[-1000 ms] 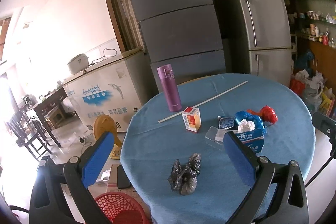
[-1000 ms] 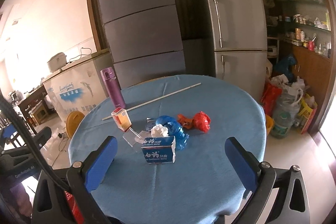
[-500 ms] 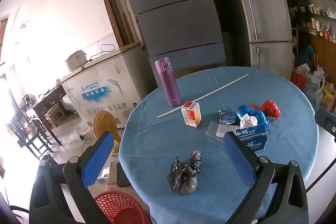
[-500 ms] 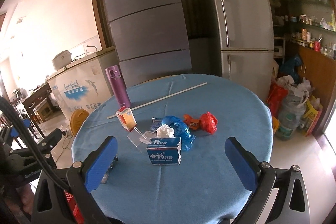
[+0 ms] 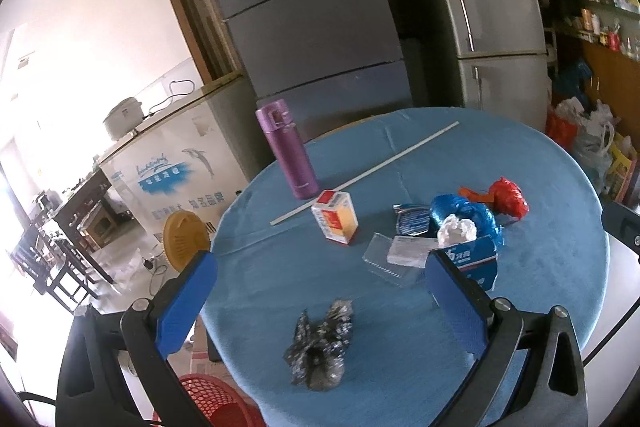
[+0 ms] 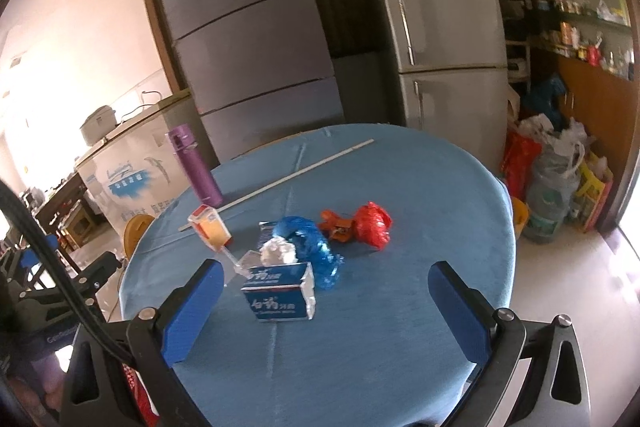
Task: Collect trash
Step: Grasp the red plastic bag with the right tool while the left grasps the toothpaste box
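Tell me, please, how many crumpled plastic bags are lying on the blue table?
3: a crumpled black plastic bag nearest the left gripper, a blue bag behind the blue-and-white carton, a red bag beyond it. Others may be hidden.

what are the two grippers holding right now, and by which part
Nothing. The left gripper and right gripper are both open and empty above the table. The crumpled black bag lies untouched between the left fingers.
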Demonstrator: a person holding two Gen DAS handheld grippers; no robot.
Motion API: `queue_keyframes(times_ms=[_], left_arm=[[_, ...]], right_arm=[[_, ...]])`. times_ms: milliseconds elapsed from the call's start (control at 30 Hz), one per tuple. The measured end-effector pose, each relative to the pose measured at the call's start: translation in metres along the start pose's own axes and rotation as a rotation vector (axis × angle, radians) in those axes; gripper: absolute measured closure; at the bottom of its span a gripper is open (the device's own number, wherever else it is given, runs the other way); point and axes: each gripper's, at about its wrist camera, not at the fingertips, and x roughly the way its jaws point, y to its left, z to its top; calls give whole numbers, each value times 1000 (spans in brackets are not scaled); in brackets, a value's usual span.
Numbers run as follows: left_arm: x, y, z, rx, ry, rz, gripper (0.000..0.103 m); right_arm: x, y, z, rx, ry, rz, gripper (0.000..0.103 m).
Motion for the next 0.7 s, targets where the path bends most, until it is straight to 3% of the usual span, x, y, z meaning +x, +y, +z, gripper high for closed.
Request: queue_keyframes(times_ms=[433,700], left_arm=[[35,-41,22,64,46,-73,0],[78,-44,16,10,149,-258,0]], right_arm=[[41,-51,14,114,47,-31,0],[104,-88,22,195,137,38,0]])
